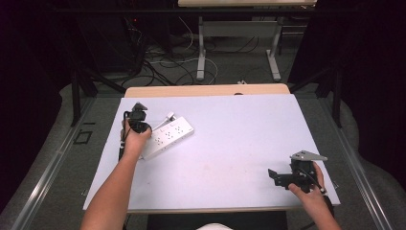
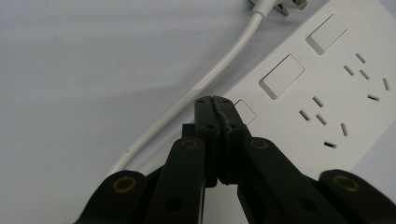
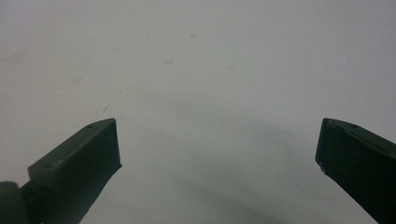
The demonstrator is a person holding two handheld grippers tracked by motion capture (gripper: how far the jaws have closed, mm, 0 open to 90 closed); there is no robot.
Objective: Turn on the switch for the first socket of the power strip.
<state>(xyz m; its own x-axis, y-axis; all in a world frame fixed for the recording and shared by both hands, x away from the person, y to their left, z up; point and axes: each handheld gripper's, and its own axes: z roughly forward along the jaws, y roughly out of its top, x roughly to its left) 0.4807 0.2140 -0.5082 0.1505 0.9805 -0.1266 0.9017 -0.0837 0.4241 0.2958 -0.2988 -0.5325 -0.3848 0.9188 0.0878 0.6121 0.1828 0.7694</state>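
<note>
A white power strip [image 1: 168,135] lies slantwise on the left part of the white table [image 1: 230,143]; it has rocker switches [image 2: 281,76] and socket holes. Its white cable [image 2: 205,79] curves off to a plug [image 1: 170,116] beside it. My left gripper [image 2: 215,99] is shut with nothing between the jaws. Its tips stand at the small switch [image 2: 247,111] at the strip's end; I cannot tell whether they touch it. From above, the left gripper [image 1: 140,125] sits over the strip's left end. My right gripper [image 1: 274,175] rests near the front right corner, with its fingertips [image 3: 100,137] wide apart over bare tabletop.
The table's wooden far edge [image 1: 206,90] runs along the back. Beyond it, cables [image 1: 167,67] lie on the floor around a second table's legs [image 1: 201,52]. Dark curtains close off both sides.
</note>
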